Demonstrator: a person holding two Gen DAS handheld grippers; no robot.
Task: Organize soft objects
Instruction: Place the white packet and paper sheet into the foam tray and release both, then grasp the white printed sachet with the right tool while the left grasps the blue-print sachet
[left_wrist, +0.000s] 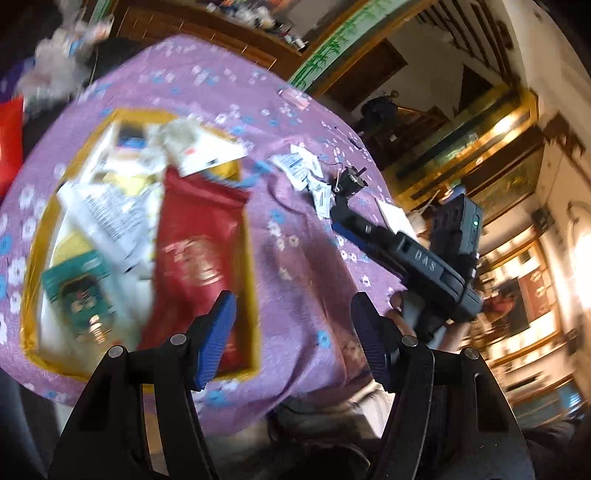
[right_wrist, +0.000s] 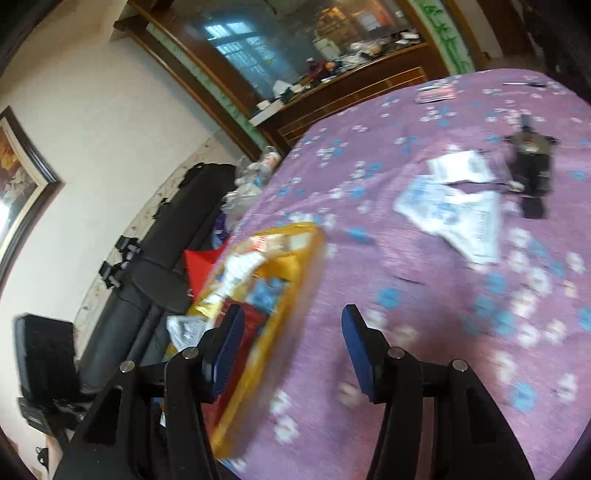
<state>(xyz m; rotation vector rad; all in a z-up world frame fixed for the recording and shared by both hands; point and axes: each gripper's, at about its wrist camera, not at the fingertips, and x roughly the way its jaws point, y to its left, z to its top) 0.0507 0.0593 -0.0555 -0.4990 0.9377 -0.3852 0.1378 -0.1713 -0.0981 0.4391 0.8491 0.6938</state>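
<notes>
Yellow box (left_wrist: 251, 258) of packets sits left of my left gripper (left_wrist: 293, 332); white packets (right_wrist: 458, 210) beyond my right gripper (right_wrist: 293, 347); both gape, empty.

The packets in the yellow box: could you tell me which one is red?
The long red packet along the box's right side; the others are white or teal.
</notes>
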